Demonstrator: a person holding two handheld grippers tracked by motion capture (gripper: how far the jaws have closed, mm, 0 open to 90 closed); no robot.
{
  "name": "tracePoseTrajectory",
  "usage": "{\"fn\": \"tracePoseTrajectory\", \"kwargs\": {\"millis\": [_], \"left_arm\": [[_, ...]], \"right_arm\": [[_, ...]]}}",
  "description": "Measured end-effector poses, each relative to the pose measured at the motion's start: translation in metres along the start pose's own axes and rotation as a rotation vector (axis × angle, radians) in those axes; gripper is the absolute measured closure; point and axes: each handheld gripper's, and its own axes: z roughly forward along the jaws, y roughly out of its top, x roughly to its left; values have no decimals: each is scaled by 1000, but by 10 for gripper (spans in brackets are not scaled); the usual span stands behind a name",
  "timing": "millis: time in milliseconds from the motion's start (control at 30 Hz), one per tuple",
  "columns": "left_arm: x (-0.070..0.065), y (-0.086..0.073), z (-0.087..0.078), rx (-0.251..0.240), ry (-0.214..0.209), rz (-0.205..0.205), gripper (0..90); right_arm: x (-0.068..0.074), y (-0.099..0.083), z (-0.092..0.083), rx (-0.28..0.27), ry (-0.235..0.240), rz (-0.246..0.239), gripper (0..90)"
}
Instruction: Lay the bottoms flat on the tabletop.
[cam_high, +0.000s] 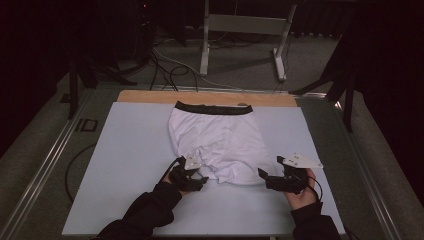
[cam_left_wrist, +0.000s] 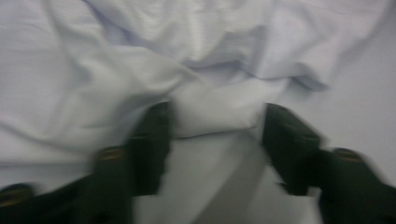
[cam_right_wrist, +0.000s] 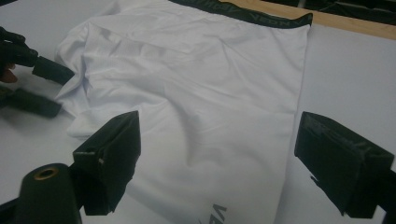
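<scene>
White boxer briefs (cam_high: 220, 140) with a black waistband (cam_high: 212, 108) lie flat on a white board (cam_high: 130, 165), waistband at the far side. My left gripper (cam_high: 200, 179) is at the near left leg hem, which is rumpled. In the left gripper view it (cam_left_wrist: 217, 140) stands open, with a fold of the white cloth (cam_left_wrist: 215, 112) reaching in between the jaws. My right gripper (cam_high: 263, 176) hovers at the near right hem. It (cam_right_wrist: 229, 163) is open wide over the cloth (cam_right_wrist: 210, 93). The right gripper view also catches the left gripper (cam_right_wrist: 63, 92) at the cloth's left edge.
The board rests on a wooden table whose far edge (cam_high: 145, 96) shows behind the waistband. Metal rails (cam_high: 50, 150) run along both sides. On the floor beyond are a grey table frame (cam_high: 245, 25) and cables (cam_high: 165, 65). Bare board lies left and right of the briefs.
</scene>
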Motion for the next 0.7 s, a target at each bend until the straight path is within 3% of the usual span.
{"fn": "tracePoseTrajectory", "kwargs": {"millis": [33, 67, 100, 133, 233, 333, 367, 400, 433, 467, 500, 533, 567, 600, 700], "left_arm": [[2, 0, 0, -6, 20, -18, 548], [2, 0, 0, -6, 20, -18, 677], [5, -1, -2, -7, 21, -31, 677], [7, -2, -5, -1, 9, -34, 883], [10, -4, -13, -6, 3, -37, 893], [18, -9, -35, -12, 13, -19, 895], [18, -9, -35, -12, 13, -19, 895], [21, -9, -47, -18, 31, -3, 896], [21, -9, -47, -18, 31, -3, 895], [24, -8, -59, -31, 67, 27, 895], [24, -8, -59, -31, 67, 27, 895], [29, -4, -72, -53, 88, 28, 895], [29, -4, -72, -53, 88, 28, 895], [34, 1, -85, -81, 105, 23, 895], [38, 6, -97, -112, 133, 22, 894]], "right_arm": [[0, 0, 0, 1, 0, -1, 149], [0, 0, 0, 1, 0, -1, 149], [0, 0, 0, 1, 0, 0, 149], [0, 0, 1, 4, -1, -1, 149], [-1, 0, 1, 4, 0, 0, 149], [-1, 0, 0, 0, 0, 0, 149], [-1, 0, 0, 0, 0, 0, 149], [-1, 0, 0, 2, 0, 2, 149], [-1, 0, 0, 2, 0, 5, 149], [-1, 0, 0, 1, -2, 2, 149], [-1, 0, 0, 1, -2, 2, 149], [-1, 0, -1, 0, -5, 4, 149], [-1, 0, -1, 0, -5, 4, 149], [-1, 1, -1, 1, -9, 6, 149], [-1, 1, -1, 1, -5, 5, 149]]}}
